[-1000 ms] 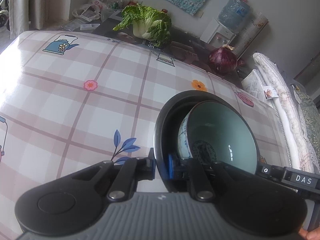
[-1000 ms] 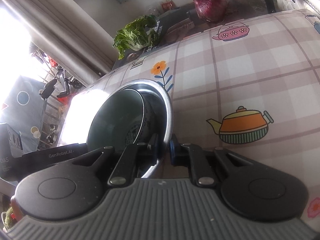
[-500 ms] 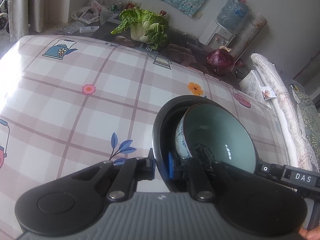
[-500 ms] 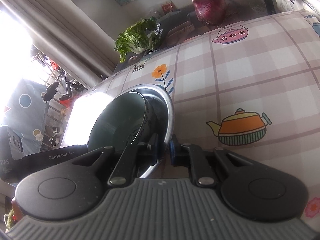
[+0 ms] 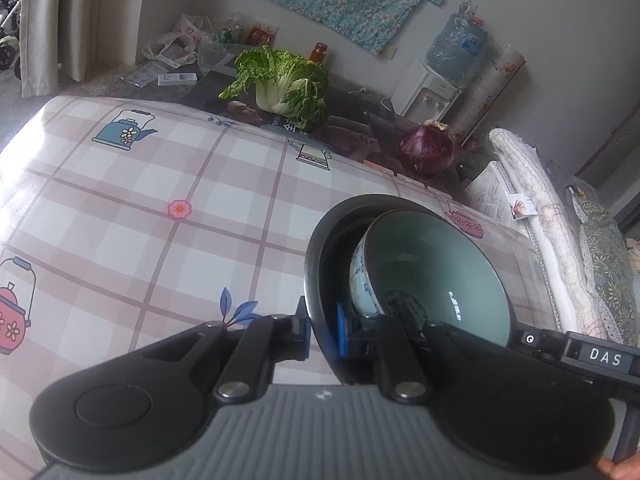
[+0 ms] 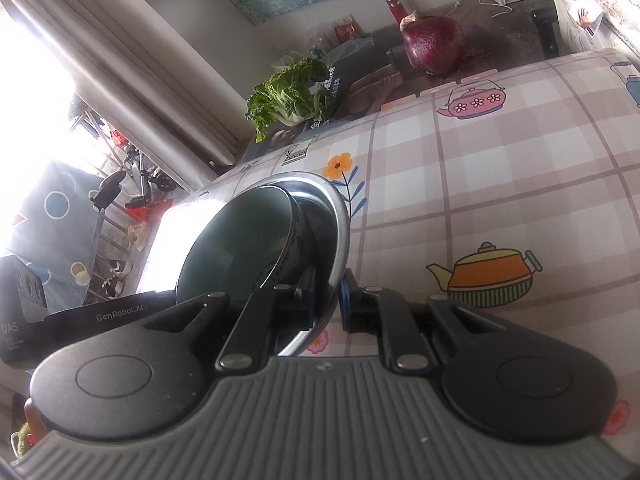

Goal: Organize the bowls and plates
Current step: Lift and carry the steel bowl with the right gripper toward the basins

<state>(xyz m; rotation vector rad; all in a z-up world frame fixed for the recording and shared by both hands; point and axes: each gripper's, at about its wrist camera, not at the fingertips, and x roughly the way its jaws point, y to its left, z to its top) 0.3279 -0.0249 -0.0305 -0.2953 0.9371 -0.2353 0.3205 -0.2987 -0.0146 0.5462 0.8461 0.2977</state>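
A pale green bowl (image 5: 436, 276) sits tilted inside a steel dish (image 6: 334, 216), whose opposite rims are pinched by the left gripper (image 5: 322, 334) and the right gripper (image 6: 328, 302). The checked table (image 5: 160, 200) around it is bare; a cabbage (image 5: 280, 88) and an onion (image 5: 426, 148) sit past its far edge.
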